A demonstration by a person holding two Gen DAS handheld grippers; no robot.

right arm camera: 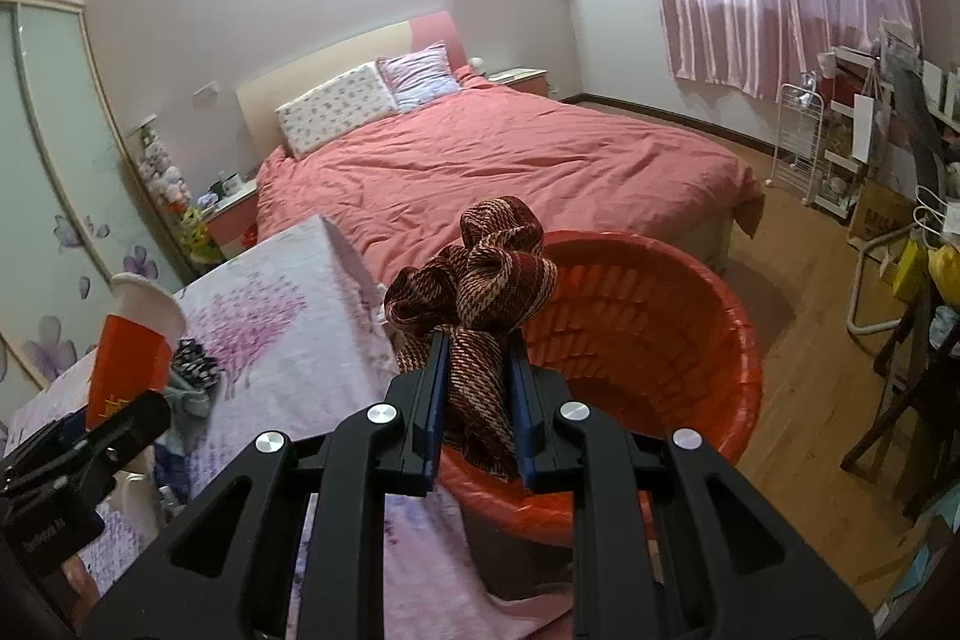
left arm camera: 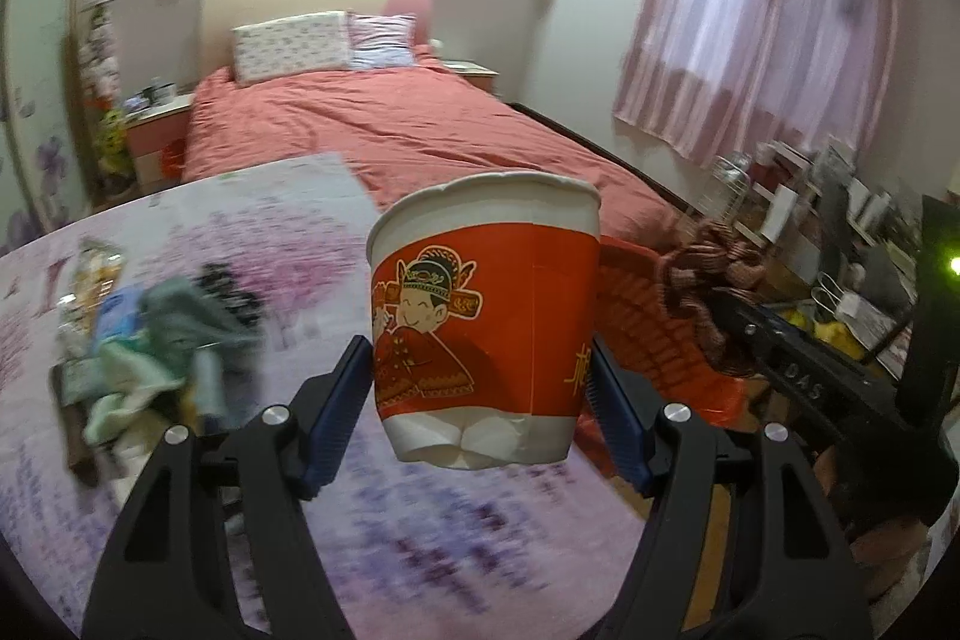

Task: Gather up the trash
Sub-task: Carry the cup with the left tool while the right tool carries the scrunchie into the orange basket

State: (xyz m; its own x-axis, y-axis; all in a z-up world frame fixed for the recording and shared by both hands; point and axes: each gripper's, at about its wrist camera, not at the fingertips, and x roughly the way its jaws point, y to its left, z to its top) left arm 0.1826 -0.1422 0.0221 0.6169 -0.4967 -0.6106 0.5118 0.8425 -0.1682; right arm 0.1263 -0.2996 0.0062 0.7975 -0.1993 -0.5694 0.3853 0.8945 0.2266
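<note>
My left gripper (left arm camera: 483, 370) is shut on a red and white paper cup (left arm camera: 486, 316) with a cartoon figure, holding it upright above the flower-print table cloth (left arm camera: 288, 244). That cup (right arm camera: 135, 346) shows at the left of the right wrist view, with the left gripper (right arm camera: 114, 430) below it. My right gripper (right arm camera: 477, 382) is shut on a bunched dark red and cream woven cloth (right arm camera: 480, 280), held over the near rim of a round red plastic basket (right arm camera: 660, 340). The same cloth (left arm camera: 708, 292) and basket (left arm camera: 648, 328) lie just right of the cup in the left wrist view.
A heap of crumpled cloths and wrappers (left arm camera: 144, 340) lies on the table at the left. A bed with a pink cover (right arm camera: 510, 160) stands behind the table. Shelves and a cluttered desk (right arm camera: 888, 172) line the right wall above a wooden floor (right arm camera: 798, 400).
</note>
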